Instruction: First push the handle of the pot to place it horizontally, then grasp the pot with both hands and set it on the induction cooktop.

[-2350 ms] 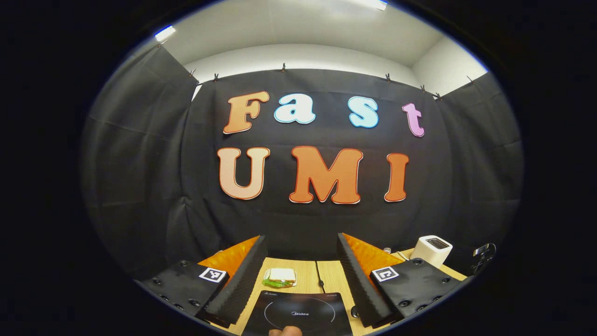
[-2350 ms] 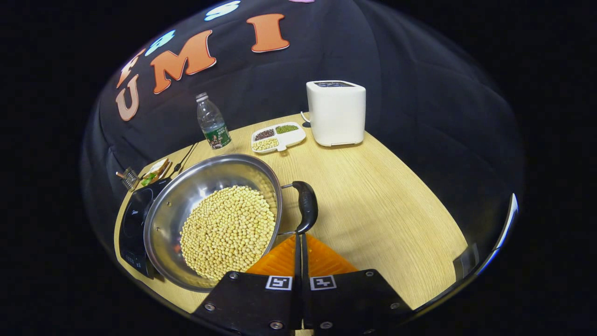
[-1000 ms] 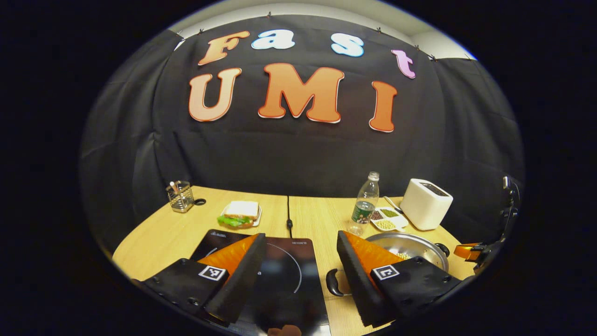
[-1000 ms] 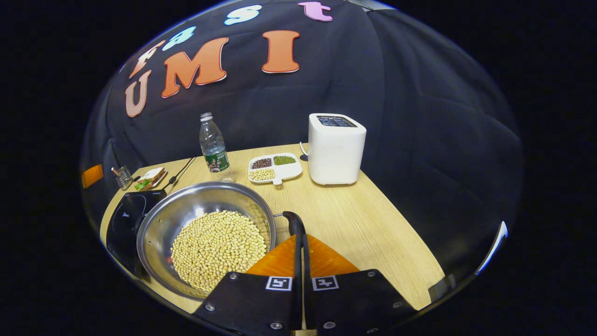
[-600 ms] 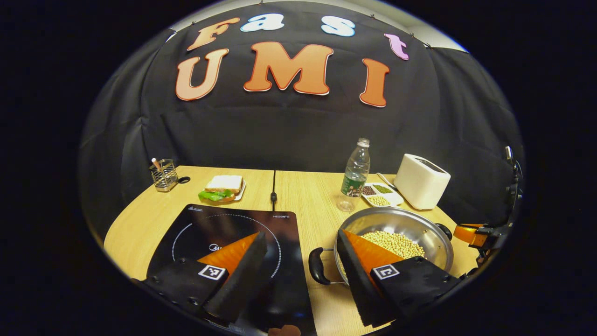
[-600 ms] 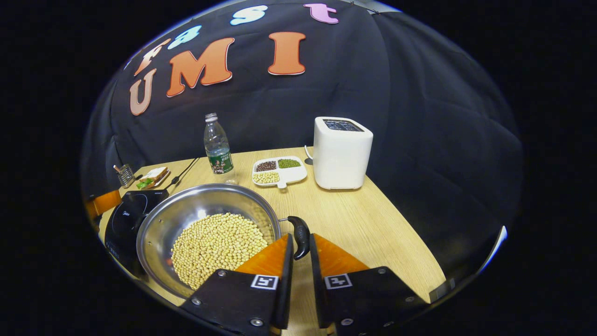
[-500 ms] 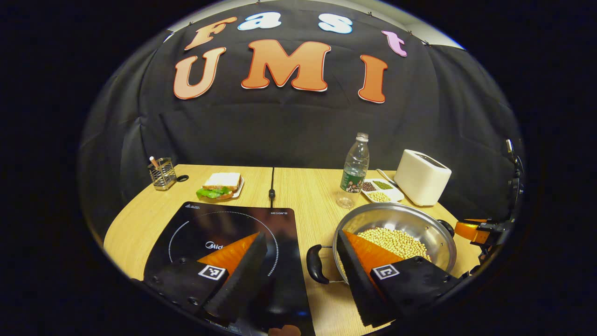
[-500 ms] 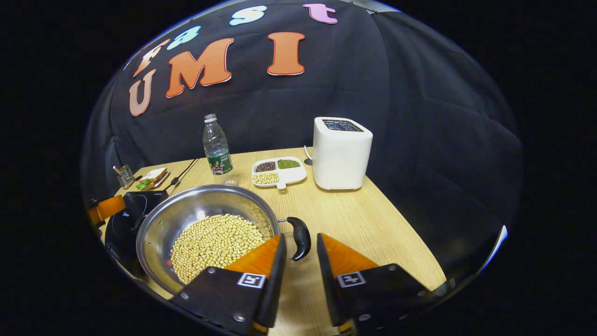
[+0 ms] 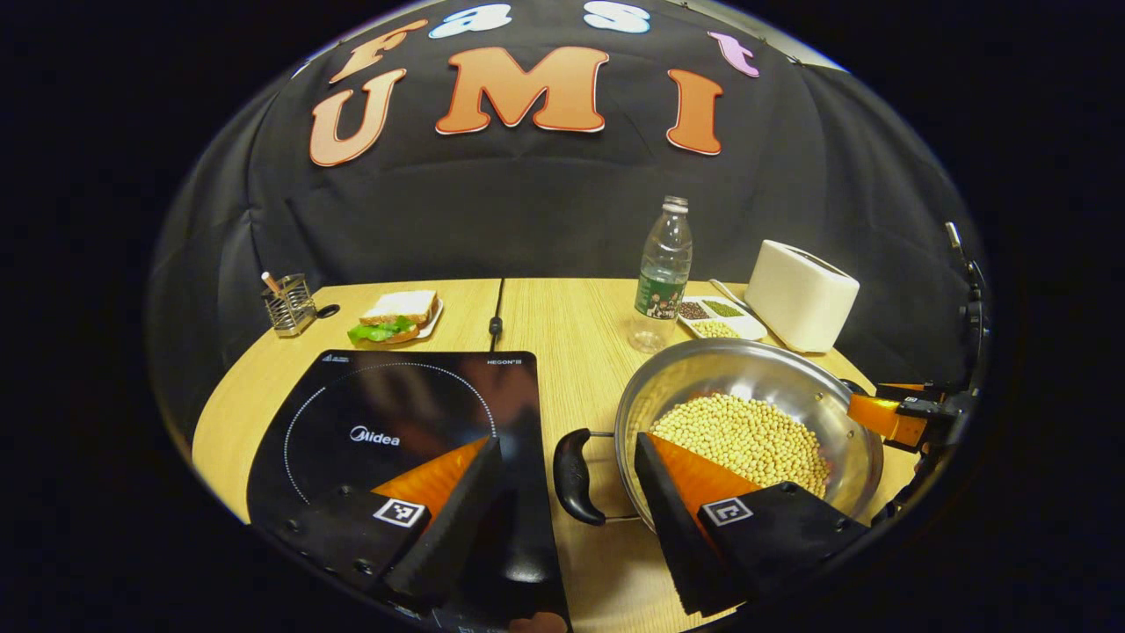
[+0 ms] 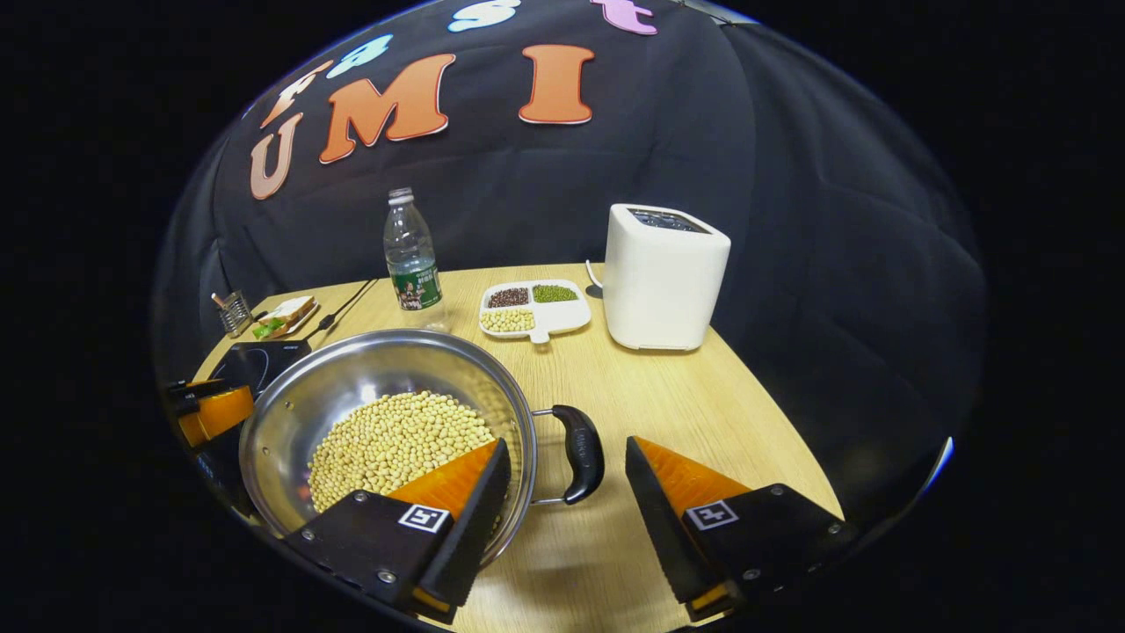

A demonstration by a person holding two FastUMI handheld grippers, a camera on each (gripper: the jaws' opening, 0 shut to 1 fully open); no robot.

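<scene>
**Observer:** Why is everything laid out like that?

**Operator:** Biggest first: my light wooden table (image 9: 571, 325) carries the flat black glass induction cooktop (image 9: 395, 422) at lower left of the left gripper view. The round steel pot of pale soybeans (image 9: 747, 422) sits just beside it, lower right, not yet on it. I judge both black loop handles are level for a two-sided grasp. My left gripper (image 9: 567, 492) is spread around the left handle (image 9: 573, 463); my right gripper (image 10: 567, 492) is spread around the right handle (image 10: 580, 453), neither pinching.
</scene>
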